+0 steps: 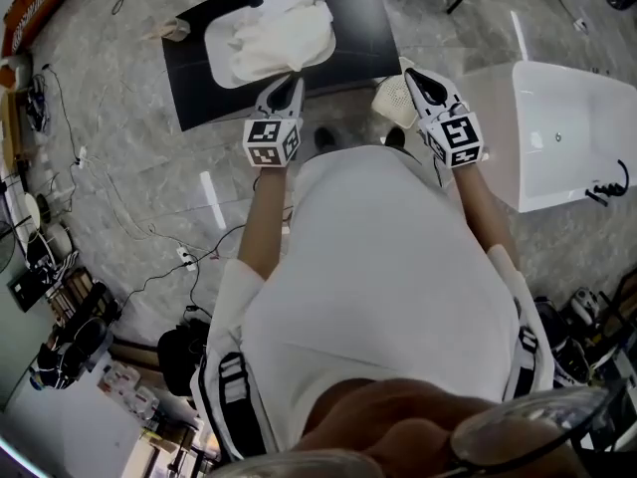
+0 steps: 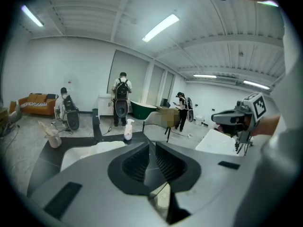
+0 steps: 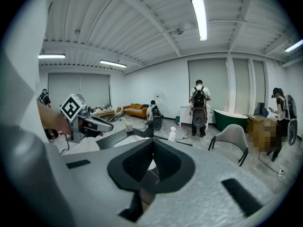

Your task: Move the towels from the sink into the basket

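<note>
White towels (image 1: 274, 36) lie heaped in the white sink (image 1: 218, 30) set in a dark counter (image 1: 189, 88). My left gripper (image 1: 291, 80) is shut and empty, with its tips at the sink's near rim beside the towels. In the left gripper view the left gripper (image 2: 152, 144) has its jaws together, and the towels (image 2: 97, 147) show just beyond them. My right gripper (image 1: 410, 74) hangs over a cream mesh basket (image 1: 392, 101) to the right of the counter. In the right gripper view the right gripper (image 3: 152, 142) shows closed pads with nothing between them.
A white bathtub (image 1: 562, 132) stands at the right. A spray bottle (image 2: 128, 129) and a small cup (image 2: 55, 138) sit on the counter's far side. Cables (image 1: 129, 227) run over the marble floor at the left. People with backpacks stand farther back in the room.
</note>
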